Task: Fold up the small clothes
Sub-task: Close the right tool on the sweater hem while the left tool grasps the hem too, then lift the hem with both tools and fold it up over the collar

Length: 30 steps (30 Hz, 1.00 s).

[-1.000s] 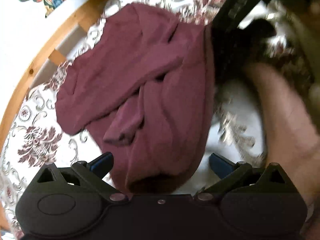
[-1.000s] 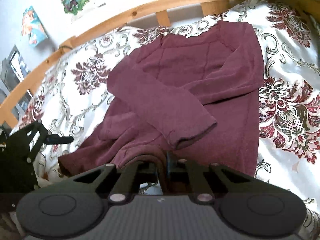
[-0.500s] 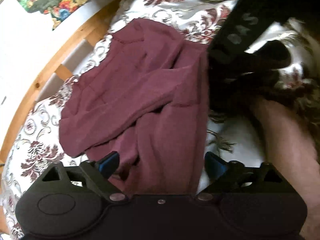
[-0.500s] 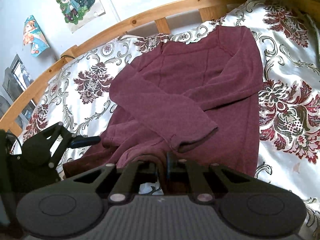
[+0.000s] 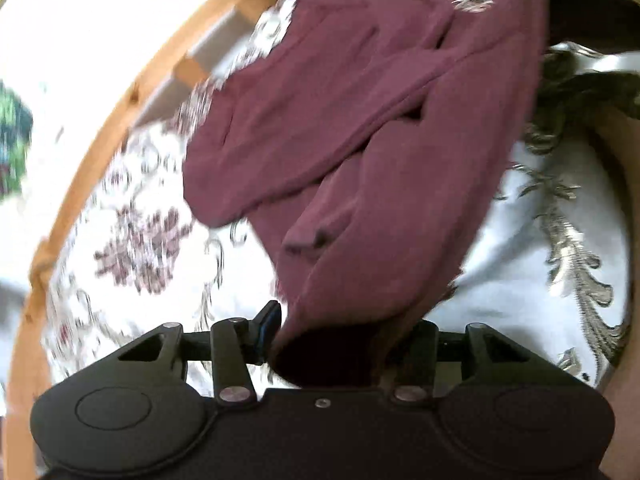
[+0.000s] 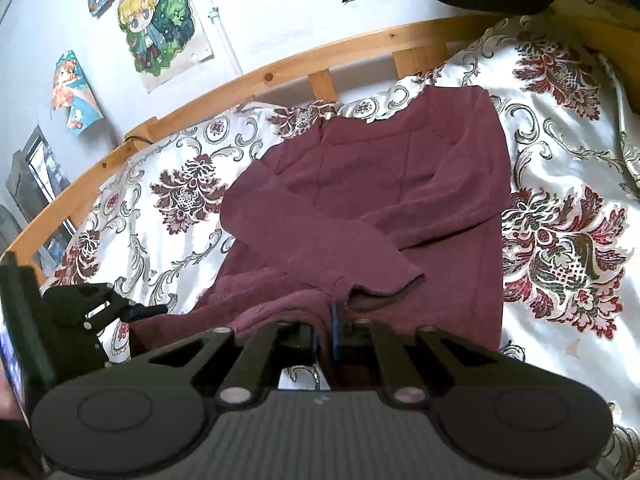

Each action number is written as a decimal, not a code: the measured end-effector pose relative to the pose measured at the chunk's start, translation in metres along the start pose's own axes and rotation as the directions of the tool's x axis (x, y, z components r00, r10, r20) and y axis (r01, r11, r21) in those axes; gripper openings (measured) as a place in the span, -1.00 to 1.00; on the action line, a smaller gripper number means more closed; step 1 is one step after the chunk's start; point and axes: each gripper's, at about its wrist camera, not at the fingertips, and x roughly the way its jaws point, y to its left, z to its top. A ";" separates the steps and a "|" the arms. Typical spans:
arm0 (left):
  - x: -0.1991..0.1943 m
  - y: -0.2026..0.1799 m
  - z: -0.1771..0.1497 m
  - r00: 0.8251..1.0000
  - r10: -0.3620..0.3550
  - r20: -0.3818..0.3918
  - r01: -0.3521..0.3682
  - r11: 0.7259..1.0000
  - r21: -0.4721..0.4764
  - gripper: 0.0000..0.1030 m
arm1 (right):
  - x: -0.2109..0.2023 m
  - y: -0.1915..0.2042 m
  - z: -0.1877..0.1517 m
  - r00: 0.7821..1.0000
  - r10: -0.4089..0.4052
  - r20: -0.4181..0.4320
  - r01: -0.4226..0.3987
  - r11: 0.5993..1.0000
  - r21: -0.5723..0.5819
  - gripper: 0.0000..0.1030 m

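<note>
One maroon sweater lies on the floral bedspread, both sleeves folded across its body, and two grippers work at its near hem. Behind the bed runs a curved wooden rail with short slats, and three cartoon posters hang on the pale wall above it; a dark screen stands at the far left edge. A black mass fills the top right corner of the right wrist view. Nothing lies on top of the sweater.

The right gripper has its jaws pinched nearly together on a fold of the hem, with the cloth bunched up between its fingers. The left gripper sits at the sweater's other hem corner; its jaws have just been closing, and a thick roll of hem fills the gap between them, though the view is too blurred to say whether both pads press on it. In the right wrist view it shows at the left, its fingertip touching the sweater's edge.
</note>
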 end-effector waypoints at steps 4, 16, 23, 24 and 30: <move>0.005 0.010 -0.004 0.999 0.001 -0.046 -0.002 1.000 -0.021 -0.02 | -0.003 -0.001 -0.001 1.000 -0.006 0.009 0.006 1.000 0.001 -0.85; -0.002 0.031 -0.010 0.997 -0.058 -0.040 0.053 0.991 -0.126 -0.82 | 0.013 0.028 -0.018 0.975 -0.206 -0.083 0.186 0.961 -0.204 -0.85; -0.001 0.040 -0.012 0.998 -0.059 -0.029 0.054 0.985 -0.165 -0.74 | 0.038 0.028 -0.027 0.934 -0.294 -0.202 0.241 0.937 -0.251 -0.21; 0.002 0.040 -0.012 0.997 -0.061 -0.041 0.053 0.985 -0.162 -0.71 | 0.041 0.026 -0.027 0.927 -0.310 -0.213 0.254 0.934 -0.251 -0.14; 0.018 0.033 -0.014 0.988 -0.088 -0.130 0.070 0.988 -0.140 -0.61 | 0.047 0.025 -0.030 0.894 -0.390 -0.221 0.321 0.901 -0.291 0.13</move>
